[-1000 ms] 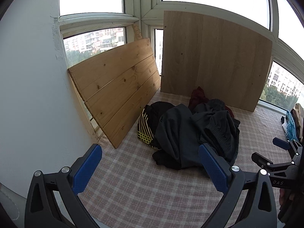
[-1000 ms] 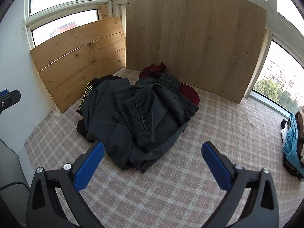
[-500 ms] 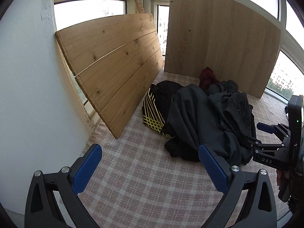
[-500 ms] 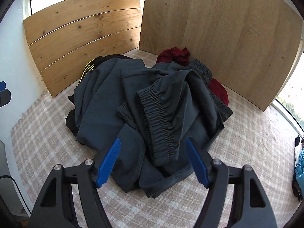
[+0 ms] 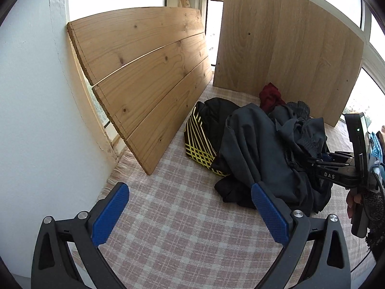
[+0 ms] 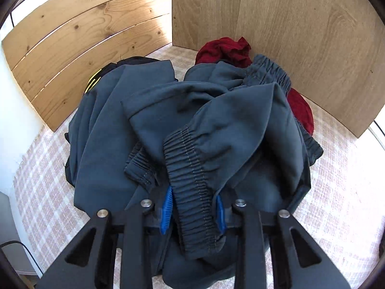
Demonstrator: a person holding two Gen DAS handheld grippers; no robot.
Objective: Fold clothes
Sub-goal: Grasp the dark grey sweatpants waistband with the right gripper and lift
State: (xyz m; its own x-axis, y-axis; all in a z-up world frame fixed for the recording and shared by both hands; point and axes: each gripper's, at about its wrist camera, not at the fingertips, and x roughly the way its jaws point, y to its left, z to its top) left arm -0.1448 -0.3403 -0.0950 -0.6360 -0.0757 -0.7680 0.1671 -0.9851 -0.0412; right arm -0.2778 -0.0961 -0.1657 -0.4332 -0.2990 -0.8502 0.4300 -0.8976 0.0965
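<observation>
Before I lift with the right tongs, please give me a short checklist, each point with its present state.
1. Right tongs closed on the elastic waistband: ok.
2. Only one layer pinched: cannot tell.
3. Left tongs open and free above the checked cloth: ok.
4. Grey garment free of the red garment: not ok, they overlap.
5. Wooden boards away from the pile: ok.
</observation>
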